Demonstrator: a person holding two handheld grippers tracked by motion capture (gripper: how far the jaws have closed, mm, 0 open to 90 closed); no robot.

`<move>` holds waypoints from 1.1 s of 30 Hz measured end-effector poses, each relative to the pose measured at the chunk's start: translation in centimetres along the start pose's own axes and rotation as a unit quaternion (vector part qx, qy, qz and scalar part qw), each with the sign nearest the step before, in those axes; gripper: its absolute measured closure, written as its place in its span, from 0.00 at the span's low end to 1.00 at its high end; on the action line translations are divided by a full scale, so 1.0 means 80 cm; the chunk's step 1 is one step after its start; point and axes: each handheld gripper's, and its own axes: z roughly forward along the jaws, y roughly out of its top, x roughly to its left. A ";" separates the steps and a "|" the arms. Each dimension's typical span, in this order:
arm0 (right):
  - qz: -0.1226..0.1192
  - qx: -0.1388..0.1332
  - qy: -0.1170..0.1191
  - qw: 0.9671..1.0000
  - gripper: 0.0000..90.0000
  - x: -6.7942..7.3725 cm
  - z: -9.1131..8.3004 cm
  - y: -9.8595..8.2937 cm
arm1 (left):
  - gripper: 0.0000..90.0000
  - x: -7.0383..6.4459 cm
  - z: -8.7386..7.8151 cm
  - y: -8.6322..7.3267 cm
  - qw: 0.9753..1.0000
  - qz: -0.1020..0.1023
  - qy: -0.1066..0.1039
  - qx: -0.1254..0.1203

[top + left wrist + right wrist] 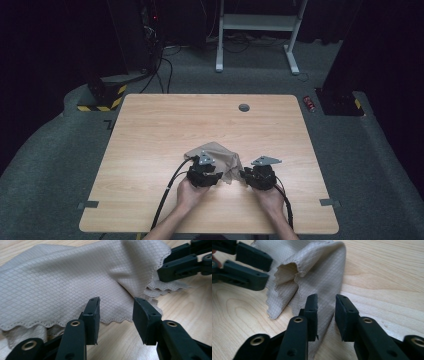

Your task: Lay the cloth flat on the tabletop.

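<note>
Cloth: a beige cloth [216, 156] with a woven diamond grid and a scalloped edge is seen lying crumpled on the wooden table [150, 150], a little toward the person's side of the middle, just ahead of both grippers.
Cloth shape: a fold is raised into a loose hollow at one side, as shown in the right gripper view [312, 272]; several scalloped layers are stacked at the edge in the left gripper view [75, 285].
Left gripper: the left gripper [116, 312] is held with its jaws parted by a clear gap; nothing is gripped between them. Its tips are placed right at the scalloped hem, with the cloth edge lying in the gap.
Right gripper: the right gripper [326, 312] is held with its jaws apart by a narrower gap; a strip of the cloth is seen running between and below them, but it is not pinched.
Hands: each gripper is held in one hand, seen from the high view at the near edge, left [203, 173] and right [260, 176] close together.
Table surroundings: a grey cable hole [244, 107] is set near the far edge of the table.
</note>
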 end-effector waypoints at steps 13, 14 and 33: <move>-0.026 0.005 -0.009 1.000 0.99 0.005 0.002 -0.001 | 0.93 0.000 0.002 0.005 0.998 0.029 0.050 0.014; -0.027 0.003 -0.010 1.000 0.99 0.006 0.002 -0.001 | 0.98 0.001 0.002 0.005 0.998 0.031 0.052 0.013; -0.026 -0.021 -0.020 0.999 0.99 0.003 -0.009 0.002 | 0.88 0.009 -0.026 0.000 0.999 0.032 0.009 -0.002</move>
